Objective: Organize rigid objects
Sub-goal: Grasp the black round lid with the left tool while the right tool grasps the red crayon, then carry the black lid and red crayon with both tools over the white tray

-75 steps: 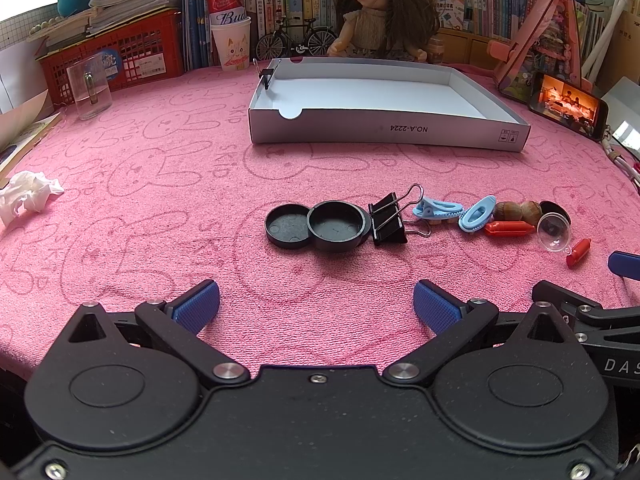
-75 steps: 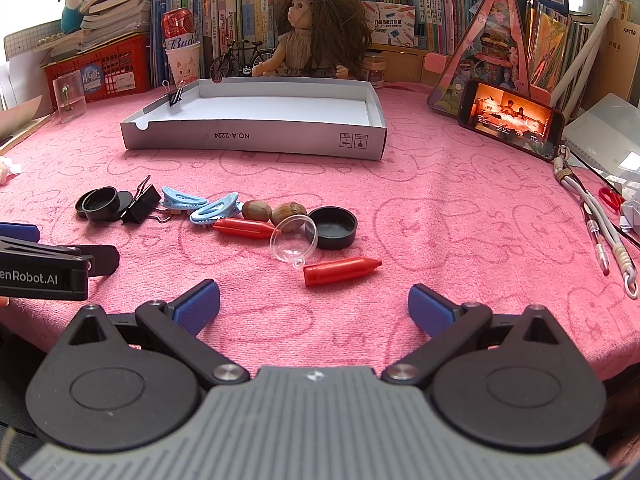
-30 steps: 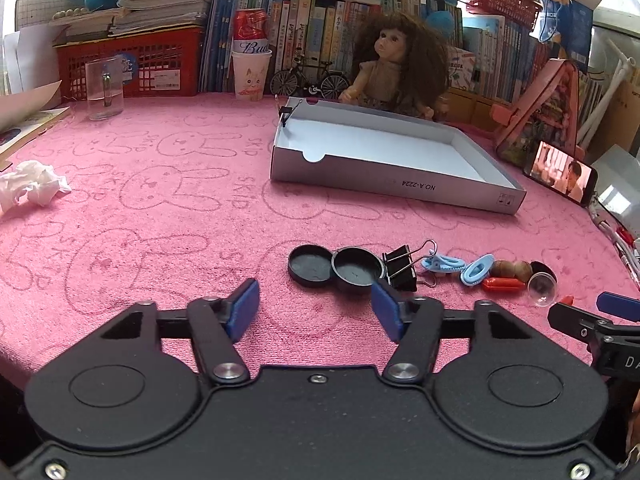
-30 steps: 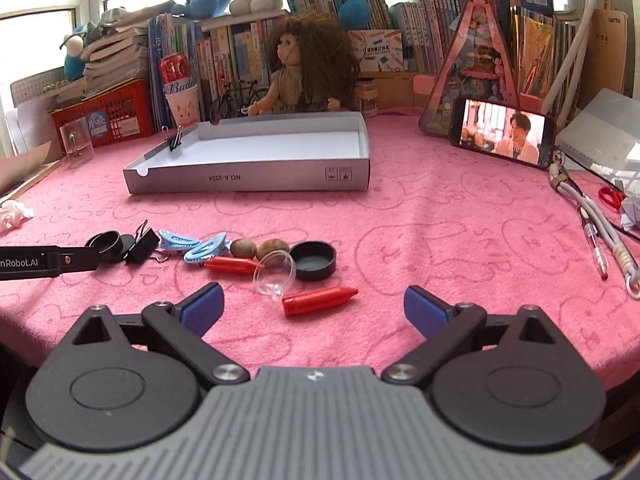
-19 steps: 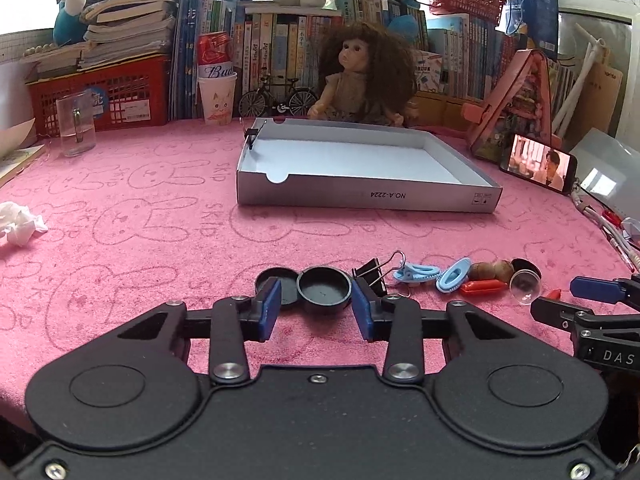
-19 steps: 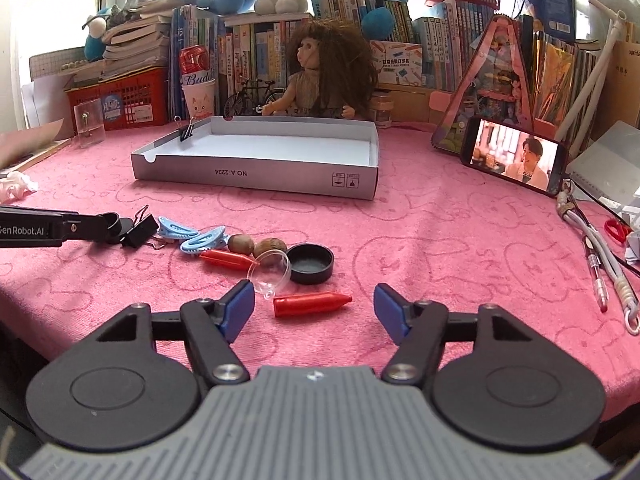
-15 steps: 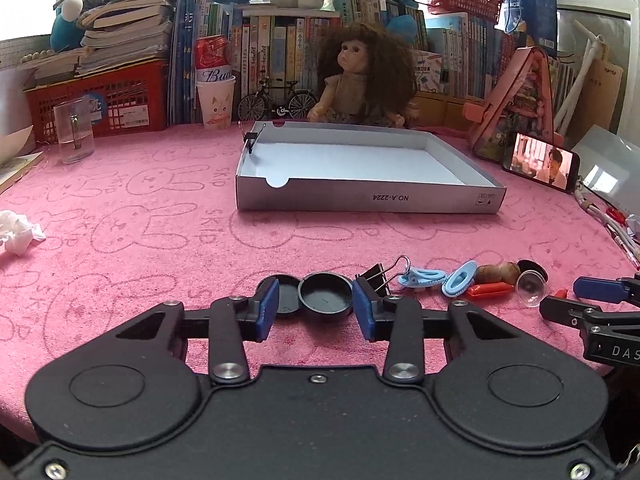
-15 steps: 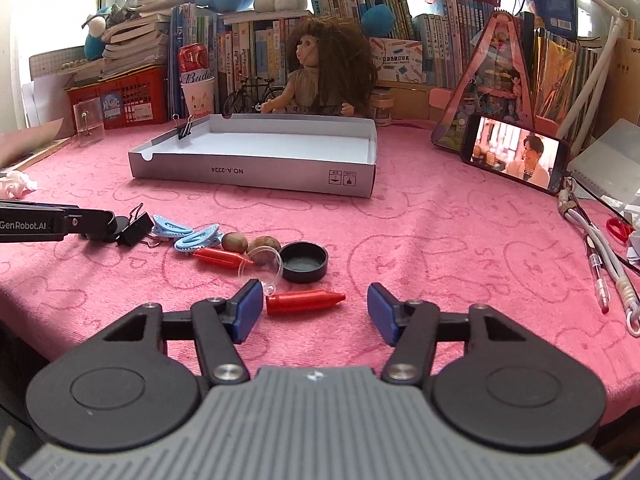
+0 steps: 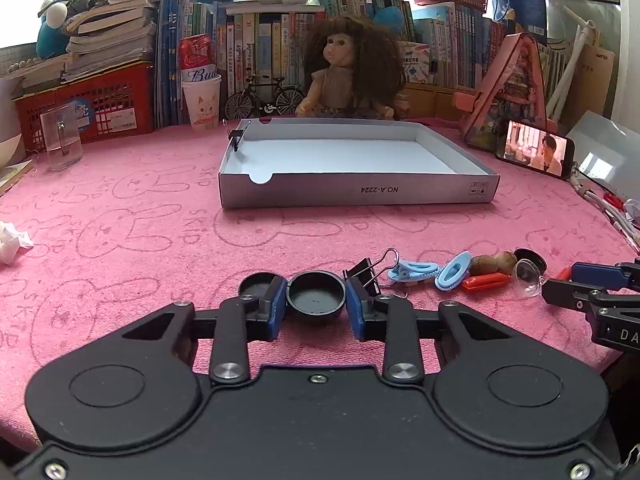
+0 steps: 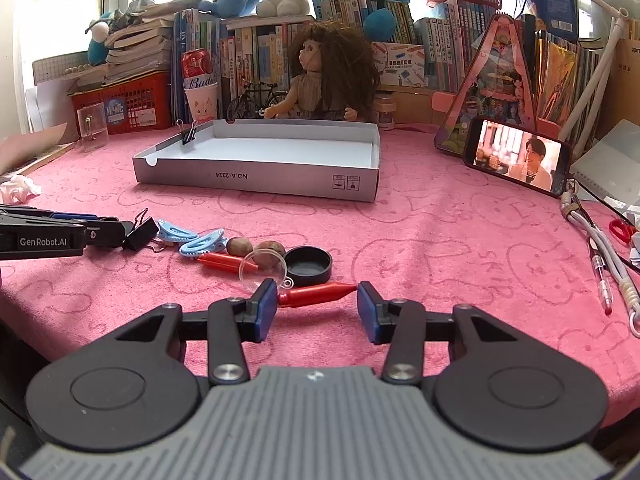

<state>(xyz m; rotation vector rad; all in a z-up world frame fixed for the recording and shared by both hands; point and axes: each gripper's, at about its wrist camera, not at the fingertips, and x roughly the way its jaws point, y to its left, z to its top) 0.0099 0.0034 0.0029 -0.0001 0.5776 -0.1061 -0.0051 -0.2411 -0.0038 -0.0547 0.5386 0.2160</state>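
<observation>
Both grippers have dropped in on the row of bits and their jaws have just been closing. Left gripper [image 9: 316, 301] now has the black lid [image 9: 316, 295] between its pads, looks like touching on both sides, so I'd call that clamped. Right gripper [image 10: 317, 307] sits around the red crayon [image 10: 316, 295], but the right-hand pad looks a hair off the tip, so not gripped yet. We're at the pickup step; next it needs a firm squeeze, then a lift over to the empty grey tray [image 9: 356, 192] further back on the pink cloth [image 9: 140, 220].
</observation>
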